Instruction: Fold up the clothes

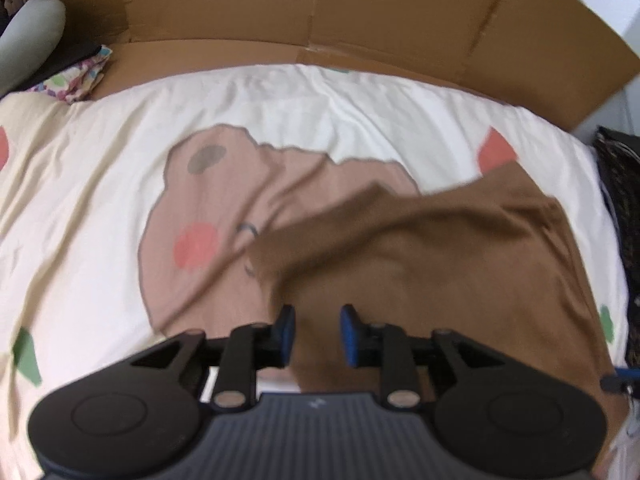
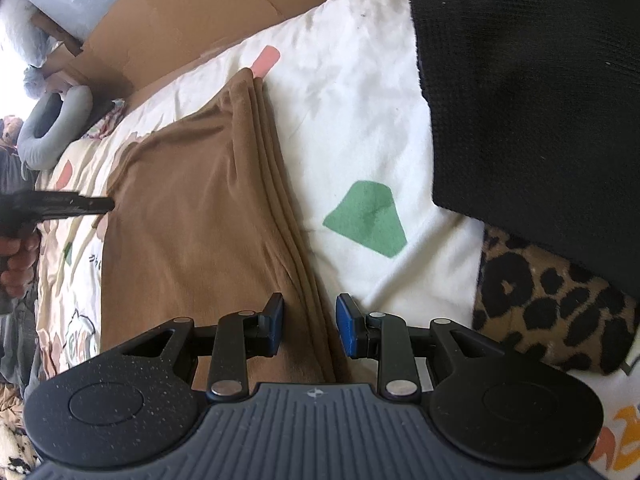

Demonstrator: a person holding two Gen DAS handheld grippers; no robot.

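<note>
Left wrist view: brown garment lies on the bed w/ printed duvet, partly over the bear print. Left gripper hangs over its near part, jaws parted; cloth sits below/between the pads but doesn't look pinched, so released. Pic is motion-blurred, so whether the pads touch fabric is hard to call. Cardboard stands behind the bed.

Right wrist view: garment is folded into a long stack, layered edges running up the right side. Right gripper straddles that edge at the near end, jaws part-open, not clamped as far as I can see. Left gripper's tip reaches the garment's far-left edge.

Step, prob.: a fold laid down, regrip pending. Next calls for both jaws to pinch all layers at an end. Garment's near edge is cut off behind the gripper bodies. Black cloth and leopard-print fabric sit to the right.
</note>
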